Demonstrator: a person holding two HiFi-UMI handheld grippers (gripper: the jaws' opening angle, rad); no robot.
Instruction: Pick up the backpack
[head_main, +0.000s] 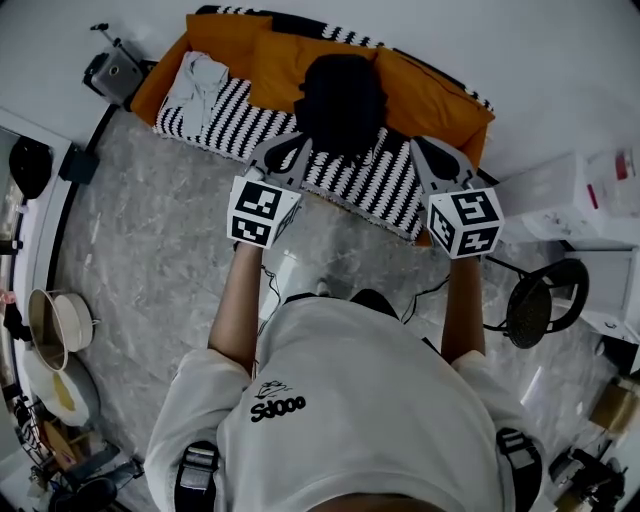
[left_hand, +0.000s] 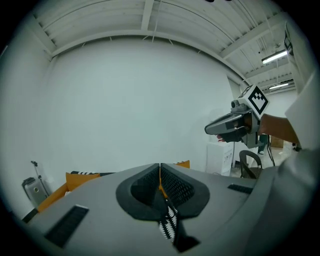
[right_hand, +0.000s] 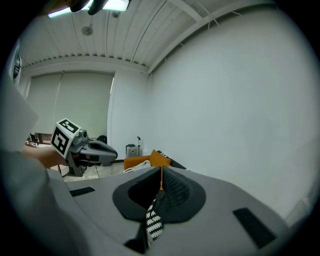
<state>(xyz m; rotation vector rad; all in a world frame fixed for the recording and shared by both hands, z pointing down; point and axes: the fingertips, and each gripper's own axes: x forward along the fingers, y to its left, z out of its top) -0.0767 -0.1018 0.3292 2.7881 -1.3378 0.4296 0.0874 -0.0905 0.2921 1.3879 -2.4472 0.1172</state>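
**A:** Where is the backpack (head_main: 340, 100)?

**B:** On the sofa (head_main: 385, 190), about midway along it. It rests against the orange cushions (head_main: 430, 100) at the back edge and reaches toward the front edge.

**A:** And relative to the grippers?

**B:** It sits ahead of both, between their lines. The left gripper (head_main: 285, 148) is just beside its near left corner, and the right gripper (head_main: 428, 148) is a little off to its right. I cannot tell whether either touches it.

**A:** Which way does it lie?

**B:** Its long axis runs from back edge to front edge. It is too dark to tell top from bottom.

**A:** Jaws?

**B:** Both pairs are pressed together, with nothing between them.
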